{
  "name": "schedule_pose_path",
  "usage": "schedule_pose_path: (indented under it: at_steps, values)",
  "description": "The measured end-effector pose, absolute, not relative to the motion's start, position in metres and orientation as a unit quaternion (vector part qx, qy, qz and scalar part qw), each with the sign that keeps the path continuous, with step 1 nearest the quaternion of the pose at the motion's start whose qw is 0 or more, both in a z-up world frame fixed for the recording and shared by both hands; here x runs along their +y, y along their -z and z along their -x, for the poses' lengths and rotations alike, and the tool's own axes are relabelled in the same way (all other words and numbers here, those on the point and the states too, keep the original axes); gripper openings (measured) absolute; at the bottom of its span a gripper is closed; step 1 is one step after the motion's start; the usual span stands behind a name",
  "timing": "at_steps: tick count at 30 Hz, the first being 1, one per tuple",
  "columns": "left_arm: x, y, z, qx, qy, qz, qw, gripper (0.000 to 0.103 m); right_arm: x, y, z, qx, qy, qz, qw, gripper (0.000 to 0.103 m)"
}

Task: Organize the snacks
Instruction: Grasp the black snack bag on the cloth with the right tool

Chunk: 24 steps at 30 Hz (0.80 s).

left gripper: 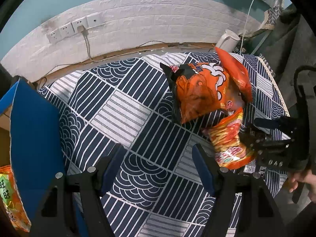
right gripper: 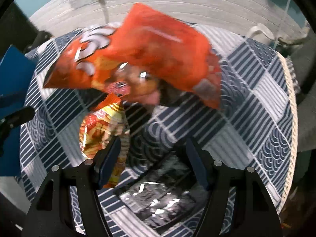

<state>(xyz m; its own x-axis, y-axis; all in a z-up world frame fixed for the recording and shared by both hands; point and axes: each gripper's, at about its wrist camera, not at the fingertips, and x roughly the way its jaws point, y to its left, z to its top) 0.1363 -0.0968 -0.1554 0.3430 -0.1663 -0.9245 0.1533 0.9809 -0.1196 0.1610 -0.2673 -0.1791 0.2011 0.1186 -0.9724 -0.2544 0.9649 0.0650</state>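
One packet (left gripper: pixel 11 193) is already stowed in the blue box (left gripper: pixel 35 138), left of the released left gripper (left gripper: pixel 158 164). Three bags (left gripper: pixel 201 90) are left on the tablecloth (left gripper: pixel 122 108), ahead-right of it. The right gripper (right gripper: pixel 153 154) is spread, nothing held; the fries-print bag (right gripper: pixel 100 130) touches its left finger. Chinese print is seen, unreadable.

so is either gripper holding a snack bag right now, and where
Nothing is held. The left gripper and right gripper are both open; the fry-print bag lies beside the right fingers, ungripped.
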Motion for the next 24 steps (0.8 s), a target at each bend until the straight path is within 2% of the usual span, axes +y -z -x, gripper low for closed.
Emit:
schedule_pose_path:
  at_steps: [7, 9, 12, 14, 16, 24]
  values:
    - [-0.09, 0.153, -0.129, 0.566, 0.094, 0.011, 0.819, 0.073, -0.235, 0.185, -0.15, 0.625, -0.151, 0.062, 0.763, 0.069]
    - [-0.088, 0.151, -0.128, 0.565, 0.092, 0.017, 0.82, 0.077, -0.23, 0.183, -0.147, 0.625, -0.152, 0.067, 0.763, 0.069]
    - [-0.088, 0.149, -0.128, 0.563, 0.094, 0.026, 0.821, 0.077, -0.231, 0.177, -0.146, 0.627, -0.136, 0.061, 0.765, 0.069]
    - [-0.09, 0.147, -0.128, 0.564, 0.099, 0.03, 0.82, 0.077, -0.242, 0.17, -0.144, 0.627, -0.115, 0.045, 0.769, 0.079]
    - [-0.093, 0.144, -0.128, 0.561, 0.105, 0.029, 0.82, 0.077, -0.255, 0.164, -0.14, 0.621, -0.098, 0.027, 0.777, 0.083]
    - [-0.107, 0.147, -0.131, 0.571, 0.115, 0.038, 0.812, 0.081, -0.3, 0.164, -0.119, 0.635, -0.003, -0.074, 0.769, 0.084]
